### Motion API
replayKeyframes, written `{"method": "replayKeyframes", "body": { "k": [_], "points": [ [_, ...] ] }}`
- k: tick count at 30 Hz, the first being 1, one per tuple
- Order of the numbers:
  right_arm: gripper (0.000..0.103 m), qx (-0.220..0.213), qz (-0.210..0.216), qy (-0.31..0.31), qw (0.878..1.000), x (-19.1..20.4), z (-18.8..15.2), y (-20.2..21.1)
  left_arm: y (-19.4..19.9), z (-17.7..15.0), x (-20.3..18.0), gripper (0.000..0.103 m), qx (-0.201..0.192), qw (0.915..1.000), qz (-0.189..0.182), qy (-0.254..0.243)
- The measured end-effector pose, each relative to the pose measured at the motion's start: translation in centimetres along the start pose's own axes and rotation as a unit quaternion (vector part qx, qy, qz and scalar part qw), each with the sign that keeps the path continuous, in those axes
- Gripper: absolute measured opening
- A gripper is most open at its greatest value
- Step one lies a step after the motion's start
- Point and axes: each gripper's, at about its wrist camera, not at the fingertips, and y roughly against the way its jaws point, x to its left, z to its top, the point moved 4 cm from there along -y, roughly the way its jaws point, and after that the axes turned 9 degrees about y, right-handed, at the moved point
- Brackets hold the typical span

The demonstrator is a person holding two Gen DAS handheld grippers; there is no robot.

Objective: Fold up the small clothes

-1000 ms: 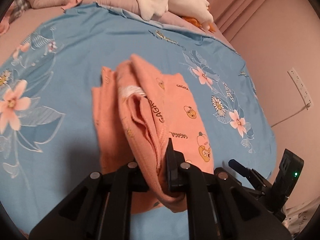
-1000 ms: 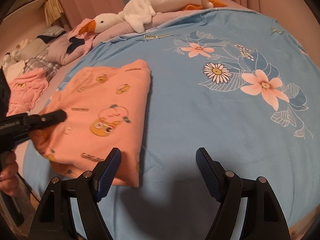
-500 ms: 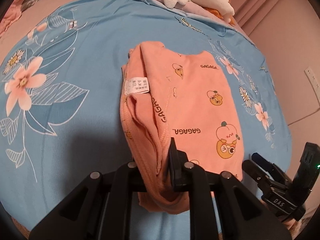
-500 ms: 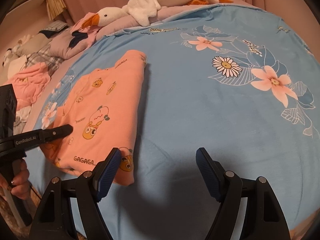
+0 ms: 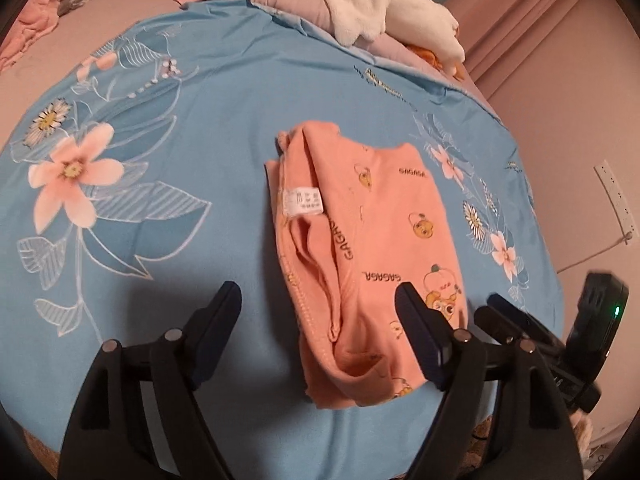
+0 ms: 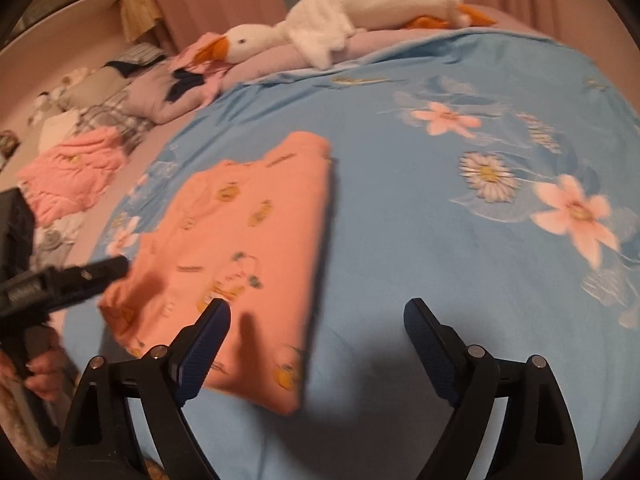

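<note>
Left wrist view shows the left gripper point(image 5: 318, 312) opening its jaws and letting the folded orange top point(image 5: 372, 248) lie on the blue bed sheet point(image 5: 160, 152), so it should back away gently, and the right gripper point(image 6: 316, 328) is opening with nothing in it.

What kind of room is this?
Most likely a bedroom: a bed under a blue floral sheet, a plush goose by the pillows, and clothes piled alongside.

L gripper point(image 5: 318, 330) off garment point(image 5: 372, 248)
</note>
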Motion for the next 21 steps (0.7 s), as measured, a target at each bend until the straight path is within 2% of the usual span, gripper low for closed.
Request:
{"method": "replayKeyframes", "body": {
  "k": [3,5,8,11,12,13,14,15,18,19,21],
  "points": [
    [0.088,0.02,0.057,-0.008,0.998,0.8,0.7,-1.9,-1.5,-0.4,0.2,0.081,0.023,0.9997,-0.01,0.0],
    [0.088,0.031,0.081,-0.01,0.996,1.5,0.9,-3.2,-2.6,-0.6,0.2,0.081,0.04,0.9991,-0.014,0.004],
    [0.088,0.053,0.107,-0.033,0.992,1.8,1.1,-5.3,-3.8,-0.8,0.0,0.079,0.05,0.9987,-0.015,0.003],
    [0.086,0.048,0.12,-0.045,0.991,2.0,1.4,-5.9,-4.3,-0.7,-0.5,0.078,0.048,0.9984,-0.031,-0.001],
    [0.083,0.048,0.124,-0.044,0.99,2.2,1.6,-6.2,-4.6,-0.7,-0.6,0.074,0.05,0.9981,-0.035,-0.001],
    [0.076,0.048,0.128,-0.046,0.99,2.3,1.7,-6.2,-4.8,-0.7,-0.7,0.07,0.051,0.9981,-0.034,-0.002],
    [0.067,0.048,0.131,-0.049,0.989,2.3,1.7,-6.5,-5.0,-0.7,-0.7,0.059,0.051,0.9981,-0.034,-0.002],
    [0.063,0.051,0.127,-0.05,0.989,2.4,1.7,-6.9,-5.1,-0.6,-0.8,0.05,0.054,0.9977,-0.04,0.002],
    [0.043,0.049,0.118,-0.044,0.991,2.4,1.9,-6.9,-5.2,-0.4,-1.2,0.04,0.049,0.9981,-0.037,0.011],
    [0.033,0.051,0.124,-0.044,0.99,2.4,2.0,-6.8,-5.1,-0.5,-1.4,0.036,0.046,0.9983,-0.035,0.011],
    [0.028,0.045,0.12,-0.038,0.991,2.6,2.3,-6.1,-4.4,-0.5,-1.7,0.03,0.038,0.9986,-0.036,0.012]
  ]
}}
